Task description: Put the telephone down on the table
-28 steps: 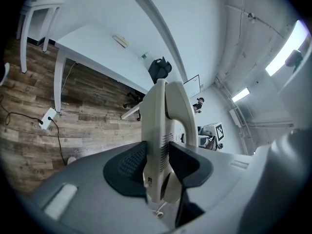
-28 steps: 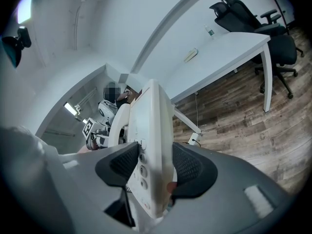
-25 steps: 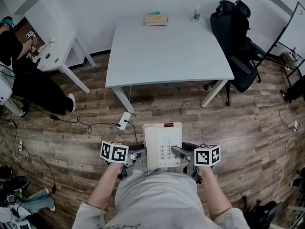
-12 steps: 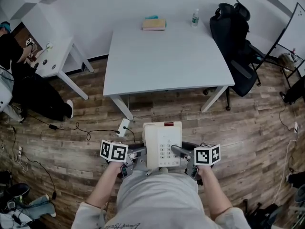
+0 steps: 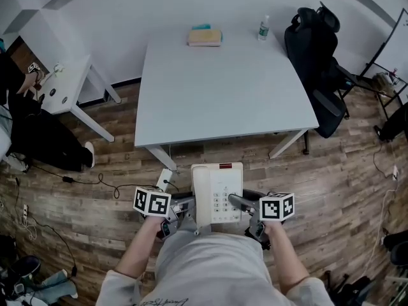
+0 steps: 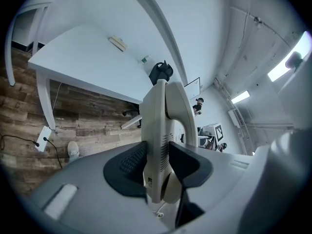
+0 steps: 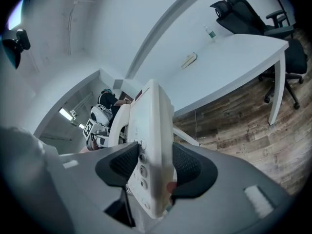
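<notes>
— What is held by the two grippers?

— One telephone [image 5: 217,193] is clamped by both. The left gripper [image 6: 157,165] is closed on its handset side and the right gripper [image 7: 154,165] on its keypad side (in each gripper view the dark pads are pressed against both faces of the casing). Two marker cubes are counted: the left cube [image 5: 153,203] and the right cube [image 5: 276,207].

— Where is the telephone found, then?

— It is carried between the two tools with the keypad up. It is held over the wooden floor [image 5: 344,171], well short of the large white table [image 5: 223,88].

— What is seen beyond the tools?

— Just ahead of the left gripper, one power strip [image 5: 164,178] is laid on the floor. Farther ahead, at the far edge of the large white table, two items are counted. One is a tan block [image 5: 204,37] (a teal thing [image 5: 202,26] is tucked behind it) and the other is a bottle [image 5: 263,27]. One black office chair [image 5: 315,56] is parked ahead and to the right of the right gripper. Ahead and to the left of the left gripper, one smaller white table [image 5: 60,88] is set. One person in dark clothes [image 5: 32,126] is seen beside it.
</notes>
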Demonstrator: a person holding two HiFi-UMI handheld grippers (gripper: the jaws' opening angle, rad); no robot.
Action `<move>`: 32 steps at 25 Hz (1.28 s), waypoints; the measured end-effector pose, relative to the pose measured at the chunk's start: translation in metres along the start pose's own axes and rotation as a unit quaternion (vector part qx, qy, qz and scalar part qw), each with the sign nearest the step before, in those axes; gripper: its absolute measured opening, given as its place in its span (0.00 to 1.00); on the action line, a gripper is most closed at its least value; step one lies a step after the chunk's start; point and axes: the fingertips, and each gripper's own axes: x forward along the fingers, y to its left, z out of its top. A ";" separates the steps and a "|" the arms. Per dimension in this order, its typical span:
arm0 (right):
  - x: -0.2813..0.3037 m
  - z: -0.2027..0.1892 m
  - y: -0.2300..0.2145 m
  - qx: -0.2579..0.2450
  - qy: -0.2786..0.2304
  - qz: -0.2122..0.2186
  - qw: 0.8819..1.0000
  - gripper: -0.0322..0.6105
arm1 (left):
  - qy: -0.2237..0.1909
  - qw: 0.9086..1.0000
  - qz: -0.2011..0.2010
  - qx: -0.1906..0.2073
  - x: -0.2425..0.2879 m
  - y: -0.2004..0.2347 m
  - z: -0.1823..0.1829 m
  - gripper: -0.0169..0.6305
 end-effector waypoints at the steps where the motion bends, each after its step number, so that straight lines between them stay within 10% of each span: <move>1: 0.004 0.007 -0.002 0.001 -0.001 -0.001 1.000 0.41 | 0.001 1.000 -0.001 0.001 0.001 0.004 0.009 0.27; 32: 0.133 0.196 -0.036 0.037 -0.027 -0.026 0.999 0.41 | 0.042 0.999 -0.022 0.010 -0.003 0.104 0.228 0.27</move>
